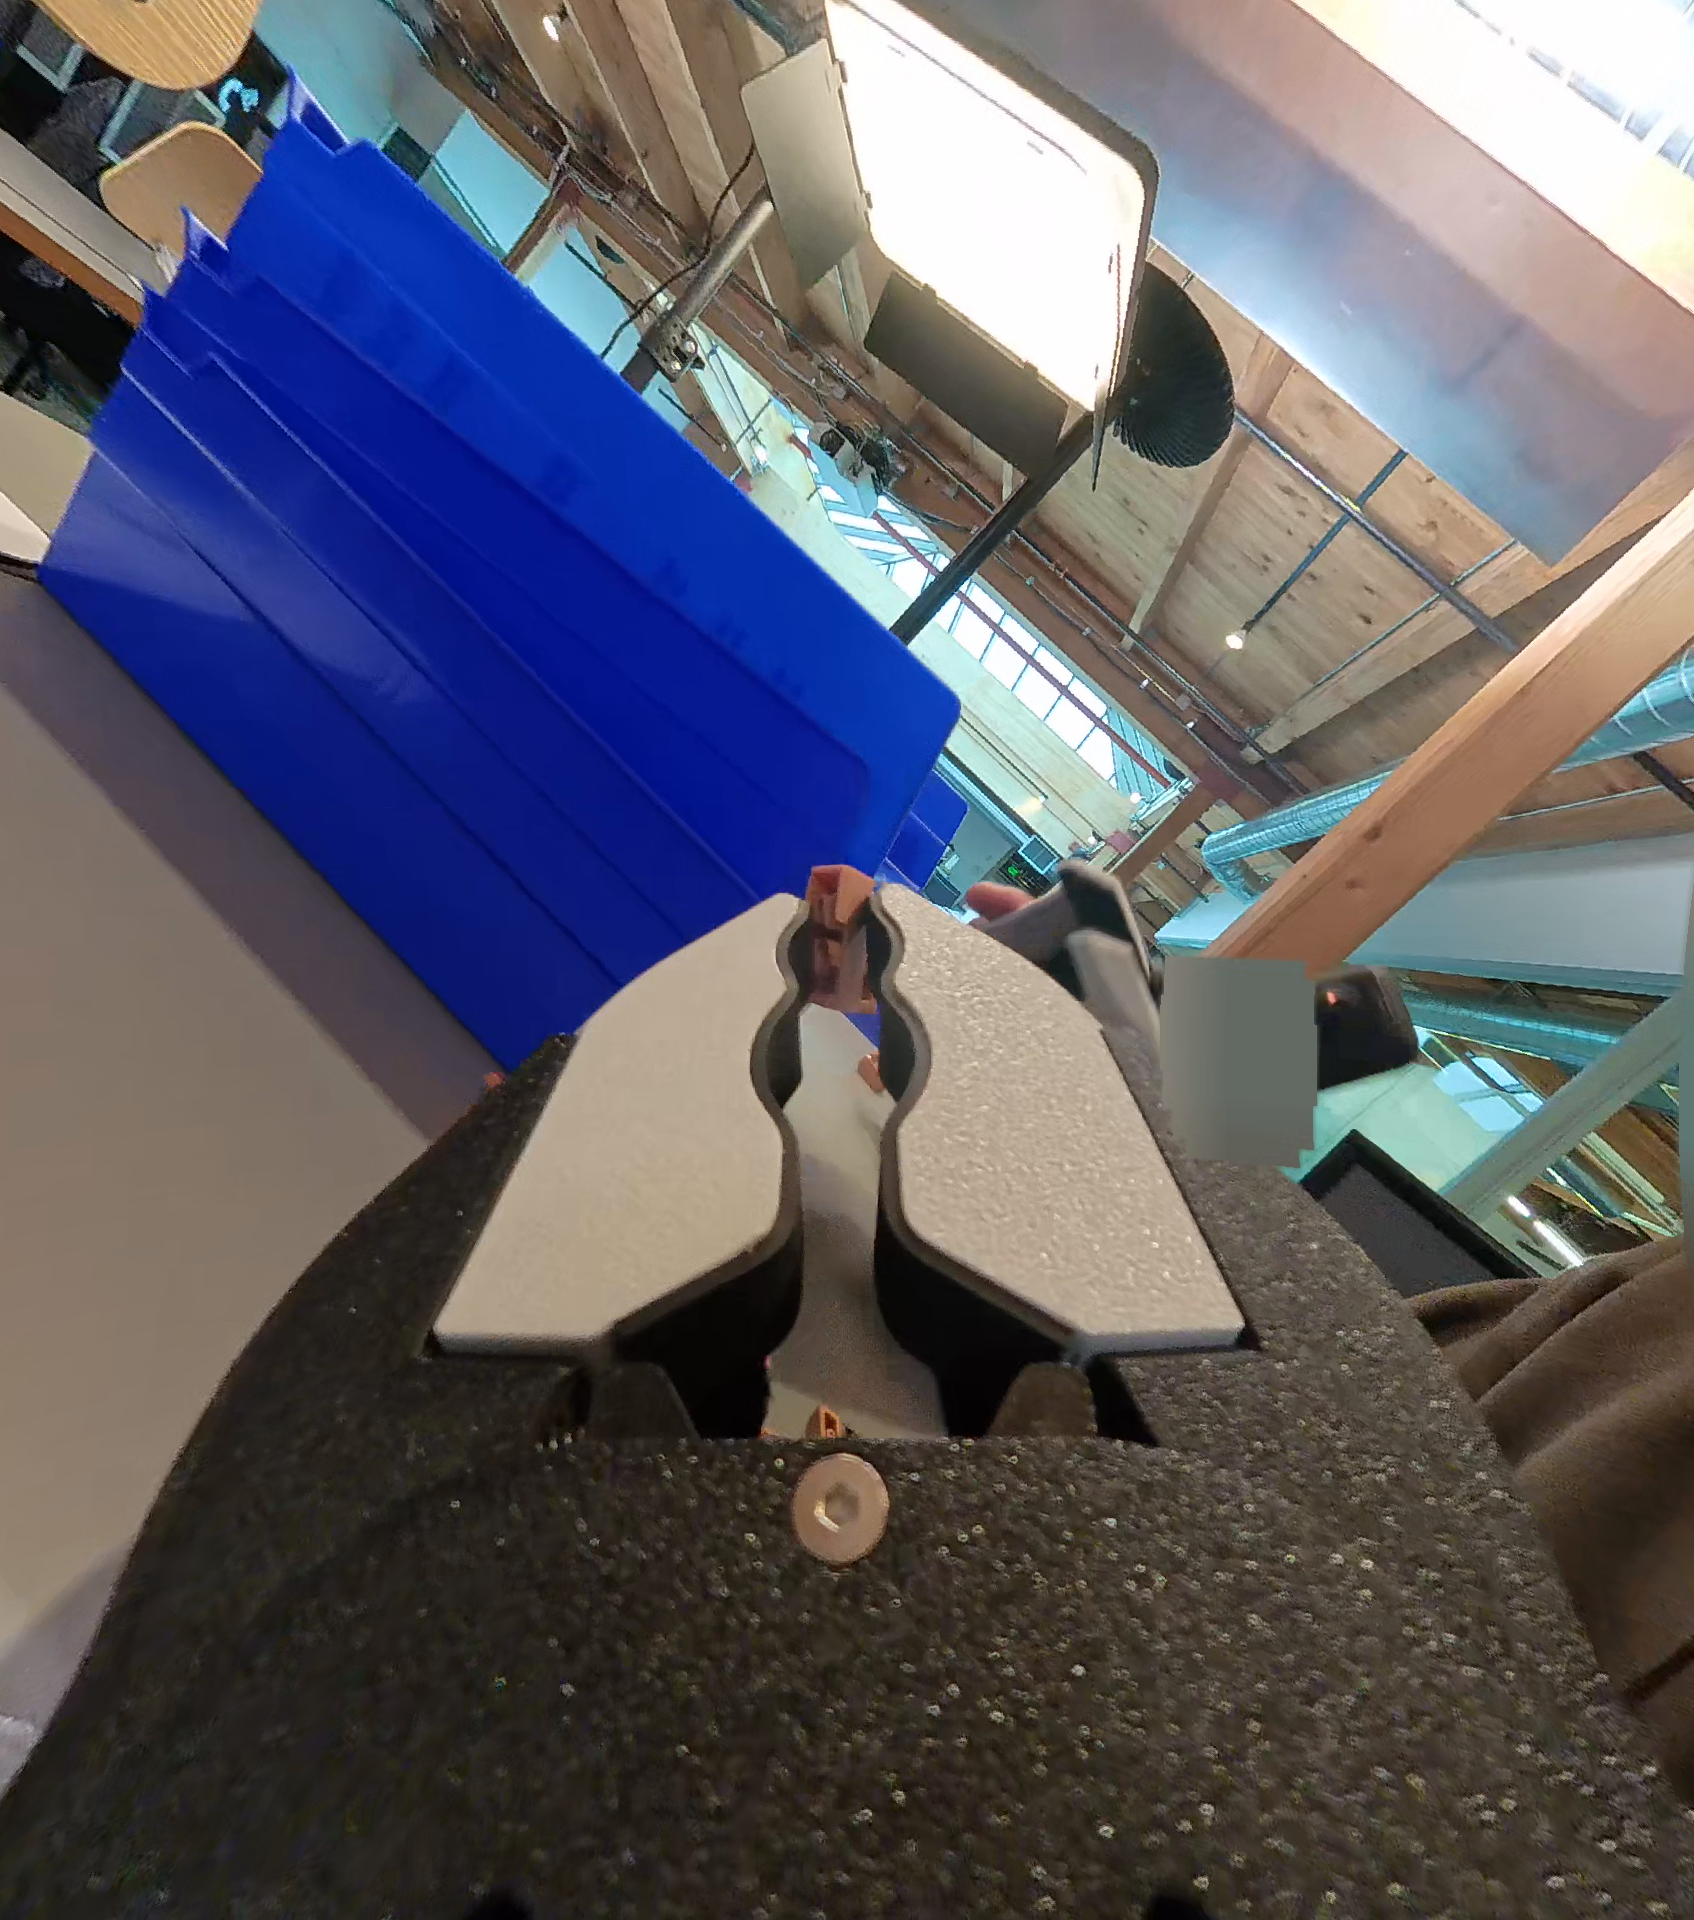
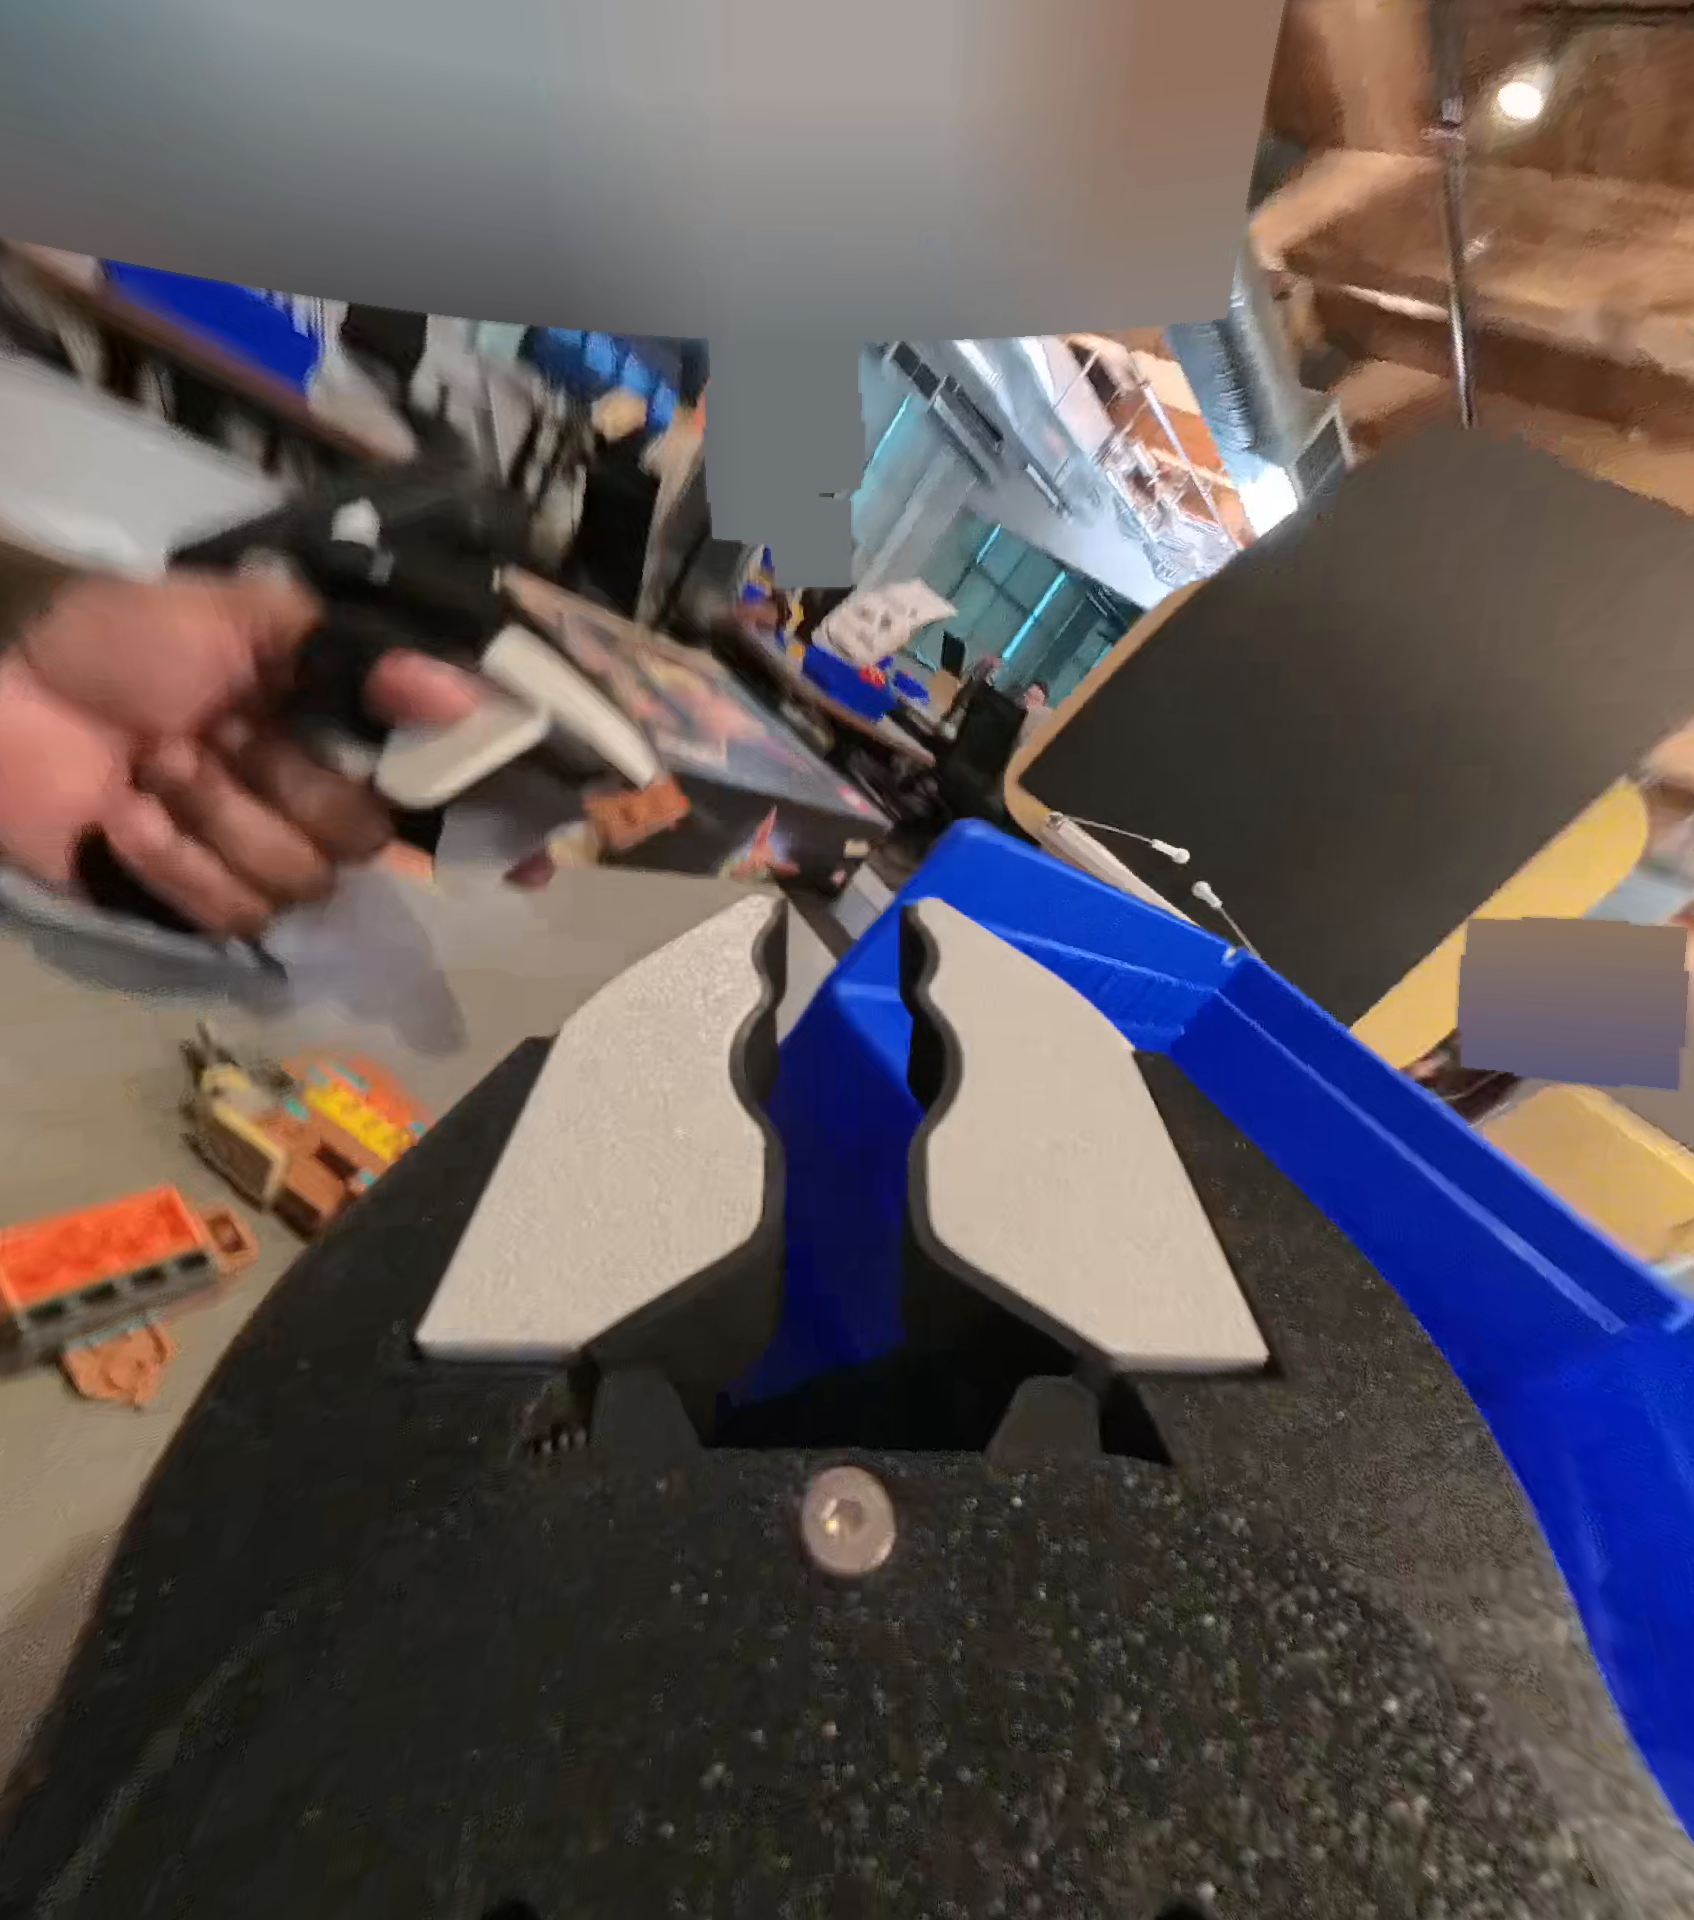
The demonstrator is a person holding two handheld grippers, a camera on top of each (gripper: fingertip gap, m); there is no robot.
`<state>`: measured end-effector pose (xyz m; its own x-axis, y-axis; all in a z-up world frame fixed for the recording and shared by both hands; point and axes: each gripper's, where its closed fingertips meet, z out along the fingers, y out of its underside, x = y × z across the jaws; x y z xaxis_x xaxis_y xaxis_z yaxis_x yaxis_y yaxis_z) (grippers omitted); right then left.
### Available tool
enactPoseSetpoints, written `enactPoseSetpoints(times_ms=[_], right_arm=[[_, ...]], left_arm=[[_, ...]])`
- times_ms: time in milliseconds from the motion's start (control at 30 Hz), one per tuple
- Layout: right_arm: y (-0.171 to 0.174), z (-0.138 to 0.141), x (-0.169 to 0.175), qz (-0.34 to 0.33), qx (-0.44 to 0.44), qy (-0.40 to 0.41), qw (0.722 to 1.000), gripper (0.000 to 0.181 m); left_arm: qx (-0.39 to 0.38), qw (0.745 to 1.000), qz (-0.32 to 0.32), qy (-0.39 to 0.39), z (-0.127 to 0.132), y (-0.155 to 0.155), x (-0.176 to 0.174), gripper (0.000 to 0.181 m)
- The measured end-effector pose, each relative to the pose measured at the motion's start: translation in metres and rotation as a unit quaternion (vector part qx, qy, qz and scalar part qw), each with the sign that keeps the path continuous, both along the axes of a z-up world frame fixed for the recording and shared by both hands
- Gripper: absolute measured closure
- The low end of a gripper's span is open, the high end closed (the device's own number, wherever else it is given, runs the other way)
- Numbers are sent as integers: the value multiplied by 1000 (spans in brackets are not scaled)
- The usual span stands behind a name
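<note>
My left gripper [image 1: 838,914] is shut on a small brown brick piece [image 1: 838,940] and holds it up, tilted toward the ceiling. The same gripper shows blurred in the right wrist view [image 2: 552,748], held by a hand [image 2: 157,748], with a brown piece [image 2: 640,816] at its tip. My right gripper [image 2: 843,914] is open, its fingers either side of the corner of a blue plastic bin [image 2: 1342,1122]; I cannot tell whether they touch it. A stack of blue bins [image 1: 469,582] stands on the grey table [image 1: 74,935] in the left wrist view.
Brick builds lie on the table at left in the right wrist view: an orange and grey block [image 2: 100,1273] and a brown, yellow and orange one [image 2: 303,1122]. A studio light [image 1: 988,197] hangs overhead. A dark panel [image 2: 1394,707] stands behind the bin. Left tips to right tips: about 12 centimetres.
</note>
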<state>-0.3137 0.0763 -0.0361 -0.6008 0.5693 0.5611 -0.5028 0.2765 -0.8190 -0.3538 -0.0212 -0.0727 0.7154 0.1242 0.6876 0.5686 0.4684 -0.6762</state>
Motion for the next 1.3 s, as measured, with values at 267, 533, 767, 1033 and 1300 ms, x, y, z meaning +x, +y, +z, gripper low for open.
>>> enactPoseSetpoints(times_ms=[267, 533, 767, 1033, 1300], right_arm=[[22, 30, -2, 60, -135, -111, 983, 162], [60, -38, 26, -35, 19, -336, 941, 160], [143, -136, 107, -257, 42, -482, 837, 158], [135, -157, 106, -299, 71, -487, 818, 154], [136, -162, 105, -324, 125, -481, 805, 174]], left_arm=[[5, 1000, 6, -5, 1, -6, -4, 172], [-6, 1000, 7, 1, 0, -6, -5, 172], [-4, 1000, 0, -2, 0, -3, -3, 172], [-16, 1000, -3, 14, 2, 2, 4, 172], [-19, 1000, -2, 12, -2, 2, 1, 172]])
